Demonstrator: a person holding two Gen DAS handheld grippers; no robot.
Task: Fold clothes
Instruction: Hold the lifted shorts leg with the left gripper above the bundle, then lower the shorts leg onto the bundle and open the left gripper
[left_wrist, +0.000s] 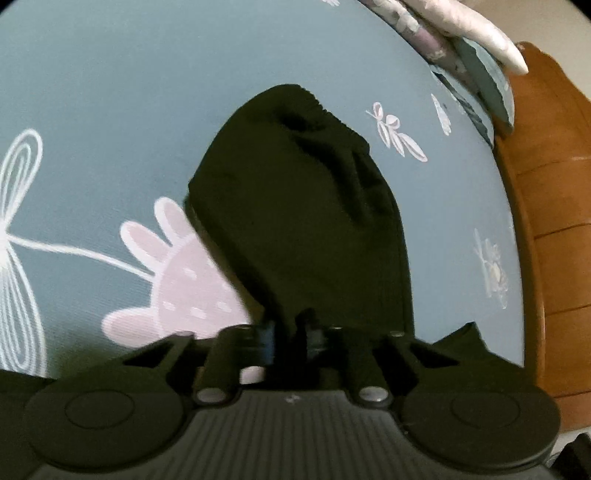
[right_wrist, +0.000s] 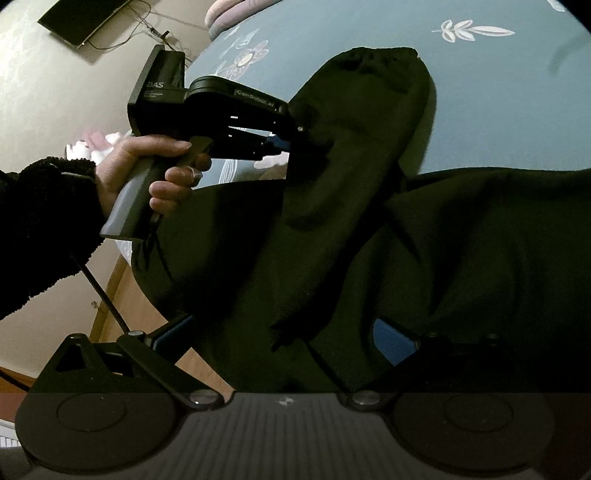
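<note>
A dark garment (right_wrist: 443, 240) lies on the blue patterned bed sheet (right_wrist: 498, 92). One sleeve (left_wrist: 303, 206) stretches away from my left gripper (left_wrist: 291, 332), its ribbed cuff (left_wrist: 295, 96) at the far end. That gripper is shut on the near part of the sleeve. In the right wrist view a hand (right_wrist: 147, 166) holds the left gripper (right_wrist: 295, 125) against the sleeve (right_wrist: 351, 166). My right gripper (right_wrist: 284, 338) is open, its blue pads (right_wrist: 393, 343) wide apart low over the garment's body, with cloth lying between them.
Pillows or folded bedding (left_wrist: 461, 44) are piled at the far right of the bed. A wooden bed frame (left_wrist: 554, 221) runs along the right edge. A flat screen (right_wrist: 81, 18) with cables hangs on the wall. A dark fleece sleeve (right_wrist: 37, 221) covers the person's arm.
</note>
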